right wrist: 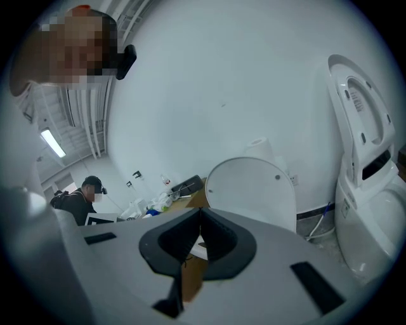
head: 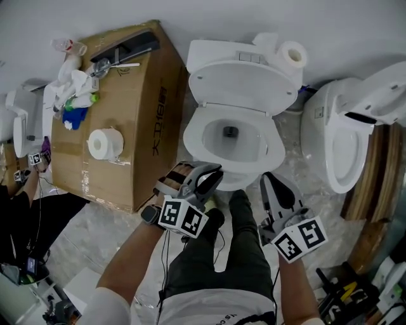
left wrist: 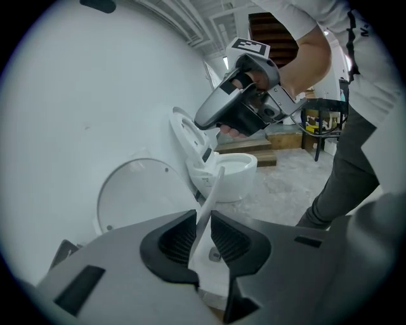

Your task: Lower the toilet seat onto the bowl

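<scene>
Toilet seat (left wrist: 214, 190) is over the bowl (head: 236, 180). Its thin near edge sits between the left claw's (left wrist: 203, 221) jaws, which are apart and not squeezing. It could slip out and bang down. Right claw (right wrist: 200, 214), near right, is closed and empty.

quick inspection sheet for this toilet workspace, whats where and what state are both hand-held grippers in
surface: pale mottled floor.
job's things: toilet seat over the bowl, lid upright against the tank; cannot tell whether the seat fully rests.
clutter: cardboard box carrying a toilet roll, rags and bottles; another roll on the tank.
grippers: left hand-held gripper has the seat's thin edge between its jaws, pad contact unclear; right hand-held gripper shut, empty.
cables: thin black wires by the person's legs.
surroundings: second toilet at right, white wall, another person beyond the box.
</scene>
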Action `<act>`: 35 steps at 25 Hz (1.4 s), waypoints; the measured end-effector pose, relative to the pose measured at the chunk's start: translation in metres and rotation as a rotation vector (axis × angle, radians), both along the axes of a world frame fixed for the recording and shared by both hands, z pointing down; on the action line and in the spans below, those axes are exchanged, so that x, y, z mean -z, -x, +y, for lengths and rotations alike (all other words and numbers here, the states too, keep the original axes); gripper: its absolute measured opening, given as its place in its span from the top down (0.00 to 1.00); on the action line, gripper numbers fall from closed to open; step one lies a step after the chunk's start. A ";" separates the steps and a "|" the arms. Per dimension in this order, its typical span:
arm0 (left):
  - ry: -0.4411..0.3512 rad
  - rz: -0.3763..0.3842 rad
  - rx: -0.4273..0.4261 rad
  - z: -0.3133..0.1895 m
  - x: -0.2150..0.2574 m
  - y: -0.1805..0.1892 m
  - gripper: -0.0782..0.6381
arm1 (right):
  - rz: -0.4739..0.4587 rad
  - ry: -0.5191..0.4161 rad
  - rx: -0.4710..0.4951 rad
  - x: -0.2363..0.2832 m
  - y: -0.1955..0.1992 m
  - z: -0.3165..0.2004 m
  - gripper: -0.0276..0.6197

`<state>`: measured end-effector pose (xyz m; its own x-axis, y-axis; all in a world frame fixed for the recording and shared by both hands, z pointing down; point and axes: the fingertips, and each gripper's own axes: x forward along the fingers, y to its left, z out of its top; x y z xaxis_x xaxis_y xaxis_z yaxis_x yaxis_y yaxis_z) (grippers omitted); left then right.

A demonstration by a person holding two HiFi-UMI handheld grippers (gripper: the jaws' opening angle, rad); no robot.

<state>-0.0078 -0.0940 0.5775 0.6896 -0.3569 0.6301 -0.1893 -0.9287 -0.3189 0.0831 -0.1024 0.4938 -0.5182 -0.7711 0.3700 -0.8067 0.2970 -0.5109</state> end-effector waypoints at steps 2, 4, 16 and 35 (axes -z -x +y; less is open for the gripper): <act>0.004 0.013 0.011 0.009 -0.005 0.002 0.79 | 0.020 -0.003 0.001 -0.010 0.004 0.008 0.93; 0.007 0.021 0.014 0.019 -0.011 0.003 0.79 | 0.052 -0.012 -0.005 -0.019 0.005 0.016 0.93; 0.037 0.007 -0.025 0.089 -0.078 0.015 0.78 | 0.112 -0.006 -0.023 -0.072 0.011 0.062 0.93; 0.127 -0.019 -0.064 0.169 -0.252 0.030 0.77 | 0.109 0.026 0.062 -0.159 0.046 0.075 0.93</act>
